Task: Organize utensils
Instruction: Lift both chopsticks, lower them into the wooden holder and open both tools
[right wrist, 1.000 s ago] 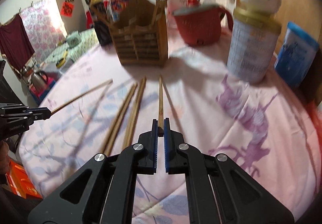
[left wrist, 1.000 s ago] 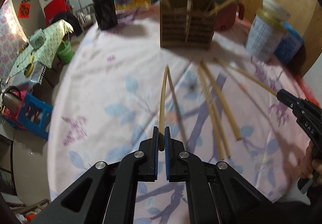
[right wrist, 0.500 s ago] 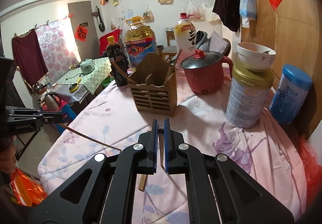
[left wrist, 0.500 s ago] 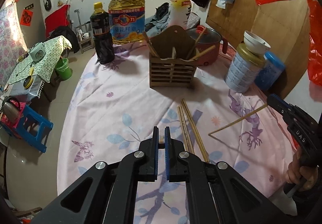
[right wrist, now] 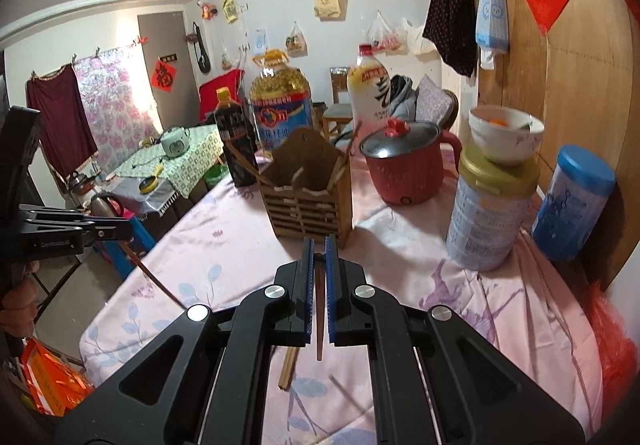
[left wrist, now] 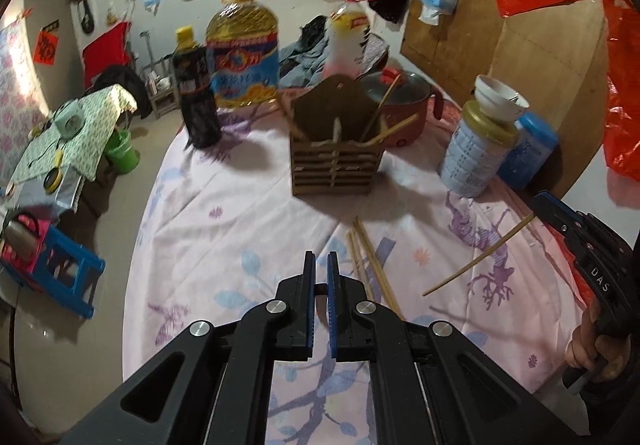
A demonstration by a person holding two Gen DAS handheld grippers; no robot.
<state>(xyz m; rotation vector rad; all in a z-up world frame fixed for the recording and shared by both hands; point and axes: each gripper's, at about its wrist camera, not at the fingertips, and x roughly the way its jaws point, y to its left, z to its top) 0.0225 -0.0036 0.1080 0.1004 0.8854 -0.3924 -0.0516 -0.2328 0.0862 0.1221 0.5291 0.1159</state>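
A wooden slatted utensil holder (left wrist: 332, 149) (right wrist: 308, 197) stands on the pink floral tablecloth with a few chopsticks in it. My left gripper (left wrist: 321, 265) is shut on a chopstick seen end-on; from the right wrist view that chopstick (right wrist: 156, 279) hangs down from the left gripper (right wrist: 120, 231). My right gripper (right wrist: 319, 249) is shut on a chopstick (right wrist: 319, 309) hanging between its fingers; in the left wrist view it (left wrist: 478, 259) slants down from the right gripper (left wrist: 538, 205). Loose chopsticks (left wrist: 372, 265) lie on the cloth.
Behind the holder stand a dark bottle (left wrist: 196, 101), a big oil jug (left wrist: 242, 53), a white bottle (left wrist: 346, 41) and a red pot (left wrist: 404, 105). A tin with a bowl on top (left wrist: 478, 149) and a blue canister (left wrist: 528, 149) stand right. The table edge (left wrist: 140, 245) drops off left.
Both grippers have risen from the cloth, each lifting its chopstick, and tilted up. The holder now sits farther off and lower in view.
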